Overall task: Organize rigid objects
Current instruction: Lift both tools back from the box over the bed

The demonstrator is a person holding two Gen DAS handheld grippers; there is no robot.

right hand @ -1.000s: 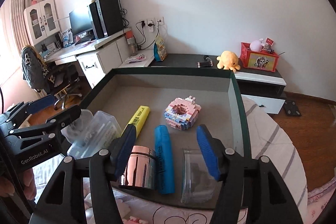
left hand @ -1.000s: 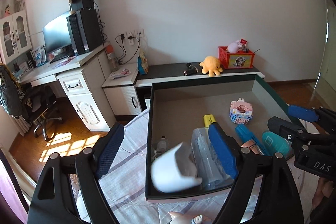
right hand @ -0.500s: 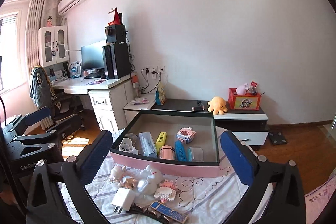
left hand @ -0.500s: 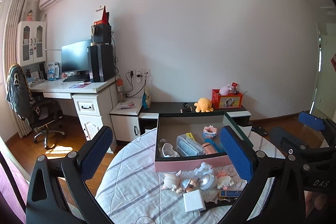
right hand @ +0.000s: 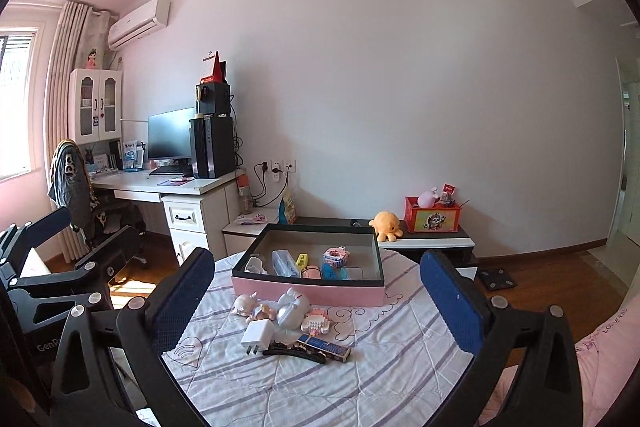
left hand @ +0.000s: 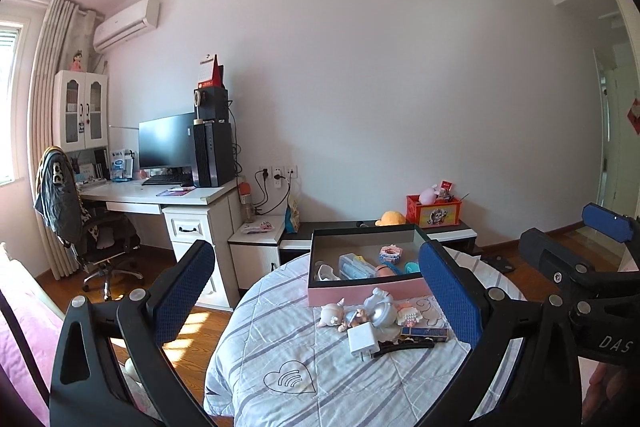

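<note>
Both grippers, left gripper (left hand: 316, 299) and right gripper (right hand: 316, 301), gaped empty, jaws just widened; pink box (right hand: 308, 289) sat on the table (right hand: 360, 367) (yellow marker (right hand: 302, 260) clear only from the right).
</note>
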